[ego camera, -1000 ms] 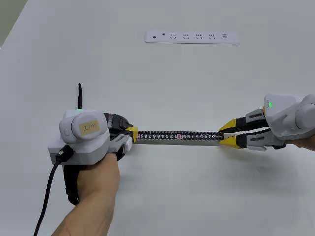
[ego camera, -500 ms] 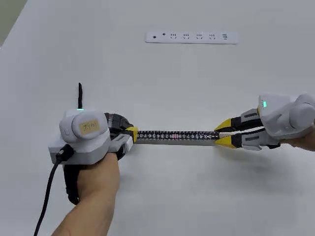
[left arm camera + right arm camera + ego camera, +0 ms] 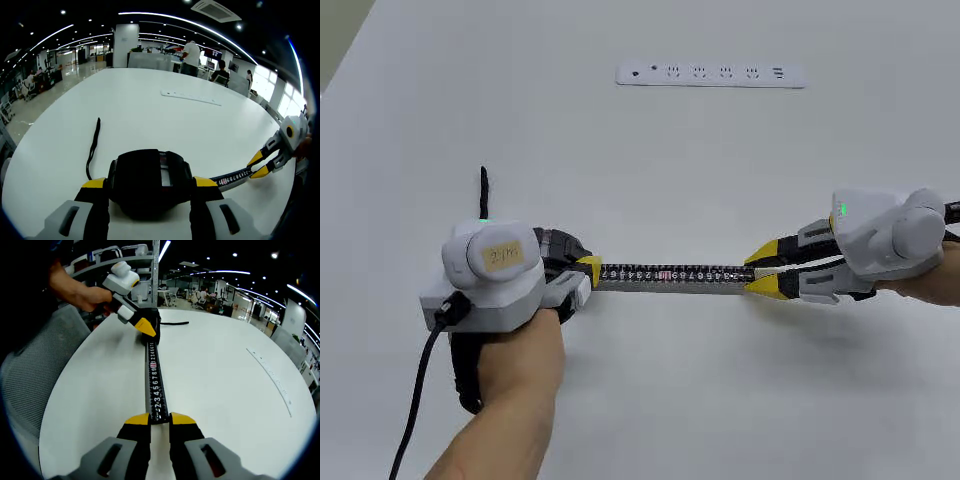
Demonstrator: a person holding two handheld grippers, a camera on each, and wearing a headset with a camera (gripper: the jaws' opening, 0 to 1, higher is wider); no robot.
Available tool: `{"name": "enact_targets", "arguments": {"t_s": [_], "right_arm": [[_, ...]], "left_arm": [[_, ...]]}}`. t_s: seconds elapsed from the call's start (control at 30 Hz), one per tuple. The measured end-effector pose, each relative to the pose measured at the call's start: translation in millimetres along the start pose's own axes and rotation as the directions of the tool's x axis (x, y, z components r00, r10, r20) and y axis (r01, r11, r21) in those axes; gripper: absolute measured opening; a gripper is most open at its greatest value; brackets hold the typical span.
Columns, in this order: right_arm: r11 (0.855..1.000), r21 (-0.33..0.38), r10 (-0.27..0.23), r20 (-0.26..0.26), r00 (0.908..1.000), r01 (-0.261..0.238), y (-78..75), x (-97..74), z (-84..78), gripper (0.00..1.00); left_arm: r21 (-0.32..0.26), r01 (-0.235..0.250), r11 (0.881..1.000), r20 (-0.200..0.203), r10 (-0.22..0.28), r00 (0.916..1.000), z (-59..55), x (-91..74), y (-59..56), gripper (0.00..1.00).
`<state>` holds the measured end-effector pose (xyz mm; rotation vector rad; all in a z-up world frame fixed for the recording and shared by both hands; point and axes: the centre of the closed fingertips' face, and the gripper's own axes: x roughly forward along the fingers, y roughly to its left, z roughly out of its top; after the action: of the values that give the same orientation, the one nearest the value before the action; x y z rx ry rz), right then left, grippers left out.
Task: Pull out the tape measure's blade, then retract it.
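Observation:
The black tape measure case sits on the white table, and my left gripper is shut on it by its sides; in the head view the case shows at the left gripper. Its black numbered blade runs out to the right. My right gripper is shut on the blade's end, which shows between the yellow tips in the right gripper view. The blade stretches straight back to the case. A black wrist strap trails from the case.
A white power strip lies flat at the far side of the table. A black cable hangs from the left gripper toward me. People stand at desks far behind the table.
My right gripper has moved left toward the case with the blade's end in it, so less blade shows. The left gripper and the case have stayed put.

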<state>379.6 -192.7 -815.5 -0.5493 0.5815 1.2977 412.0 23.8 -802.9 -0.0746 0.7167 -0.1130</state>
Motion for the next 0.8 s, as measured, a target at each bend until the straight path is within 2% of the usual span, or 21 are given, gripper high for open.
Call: {"name": "enact_targets", "arguments": {"t_s": [0.8], "right_arm": [[1.0, -0.013, 0.008, 0.011, 0.9999, -0.008, 0.6, 17.5, 13.2, 0.12]], "left_arm": [[-0.002, 0.004, 1.0, 0.0, -0.004, 1.0, 0.0, 0.9, -0.1, 0.62]]}}
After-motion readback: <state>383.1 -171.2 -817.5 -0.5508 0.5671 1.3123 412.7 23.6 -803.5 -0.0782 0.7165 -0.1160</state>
